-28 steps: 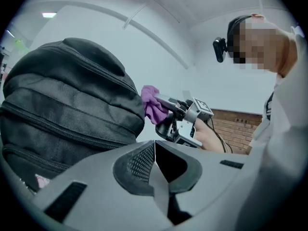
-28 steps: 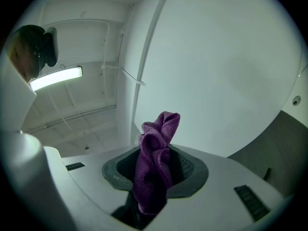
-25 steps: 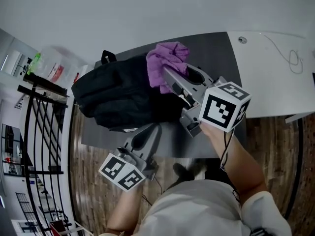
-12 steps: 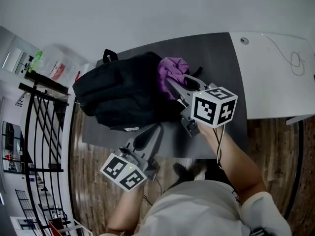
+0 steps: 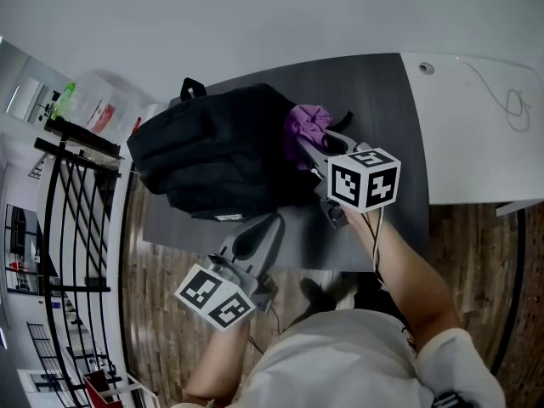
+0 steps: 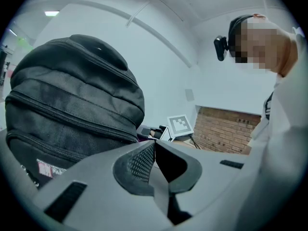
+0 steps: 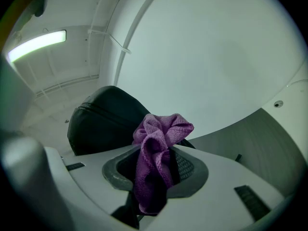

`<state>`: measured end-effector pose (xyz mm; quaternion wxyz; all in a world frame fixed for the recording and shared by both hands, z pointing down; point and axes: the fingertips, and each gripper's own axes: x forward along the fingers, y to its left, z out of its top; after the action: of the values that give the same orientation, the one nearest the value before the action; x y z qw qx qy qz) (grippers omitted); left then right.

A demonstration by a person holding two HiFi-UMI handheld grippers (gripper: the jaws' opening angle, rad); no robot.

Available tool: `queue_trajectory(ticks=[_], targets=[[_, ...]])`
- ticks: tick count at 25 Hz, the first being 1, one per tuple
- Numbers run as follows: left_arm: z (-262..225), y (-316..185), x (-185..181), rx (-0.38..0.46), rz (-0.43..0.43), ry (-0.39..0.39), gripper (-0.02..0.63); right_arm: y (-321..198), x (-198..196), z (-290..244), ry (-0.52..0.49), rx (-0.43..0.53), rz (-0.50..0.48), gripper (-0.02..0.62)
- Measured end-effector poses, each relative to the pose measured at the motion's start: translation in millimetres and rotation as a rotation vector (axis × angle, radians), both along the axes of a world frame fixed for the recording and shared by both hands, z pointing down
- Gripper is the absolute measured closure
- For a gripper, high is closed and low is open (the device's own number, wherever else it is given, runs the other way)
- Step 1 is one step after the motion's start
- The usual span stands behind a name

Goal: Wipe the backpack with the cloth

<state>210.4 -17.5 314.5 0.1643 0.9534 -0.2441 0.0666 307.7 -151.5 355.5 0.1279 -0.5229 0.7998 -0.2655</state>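
Note:
A black backpack (image 5: pixel 217 147) lies on the dark grey table (image 5: pixel 374 92); it also fills the left of the left gripper view (image 6: pixel 72 105) and rises behind the jaws in the right gripper view (image 7: pixel 103 119). My right gripper (image 5: pixel 308 147) is shut on a purple cloth (image 5: pixel 308 126), bunched between its jaws (image 7: pixel 156 162), and holds it against the backpack's right side. The left gripper (image 5: pixel 268 221) rests at the backpack's near side, shut with nothing between its jaws (image 6: pixel 154 150).
A white desk (image 5: pixel 476 126) adjoins the grey table on the right, with a thin cable (image 5: pixel 506 100) on it. A black metal rack (image 5: pixel 72 219) stands at the left. Wooden floor lies below the table's near edge.
My right gripper has come down with the purple cloth from the backpack's top to its right side. The left gripper has stayed where it was.

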Motion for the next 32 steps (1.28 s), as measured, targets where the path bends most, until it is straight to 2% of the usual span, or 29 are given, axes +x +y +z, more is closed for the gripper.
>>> queue_trajectory(ticks=[5, 11, 16, 20, 24, 28, 32], targets=[[3, 2, 1, -0.006, 0.003, -0.007, 0.601, 0, 7, 18, 0.099, -0.043, 0.03, 0.465], [6, 1, 4, -0.011, 0.009, -0.018, 0.601, 2, 14, 31, 0.14, -0.078, 0.049, 0.465], [6, 1, 5, -0.012, 0.012, -0.026, 0.601, 13, 21, 24, 0.16, -0.056, 0.086, 0.465], [8, 0, 3, -0.017, 0.011, -0.03, 0.601, 29, 27, 16, 0.082, -0.024, 0.114, 0.465], [9, -1, 2, -0.016, 0.011, -0.034, 0.601, 45, 25, 4, -0.044, 0.007, 0.097, 0.465], [10, -1, 2, -0.019, 0.015, -0.038, 0.601, 60, 18, -15, -0.191, 0.057, 0.045, 0.465], [12, -1, 1, -0.026, 0.017, -0.041, 0.601, 77, 4, -40, -0.32, 0.134, -0.046, 0.465]])
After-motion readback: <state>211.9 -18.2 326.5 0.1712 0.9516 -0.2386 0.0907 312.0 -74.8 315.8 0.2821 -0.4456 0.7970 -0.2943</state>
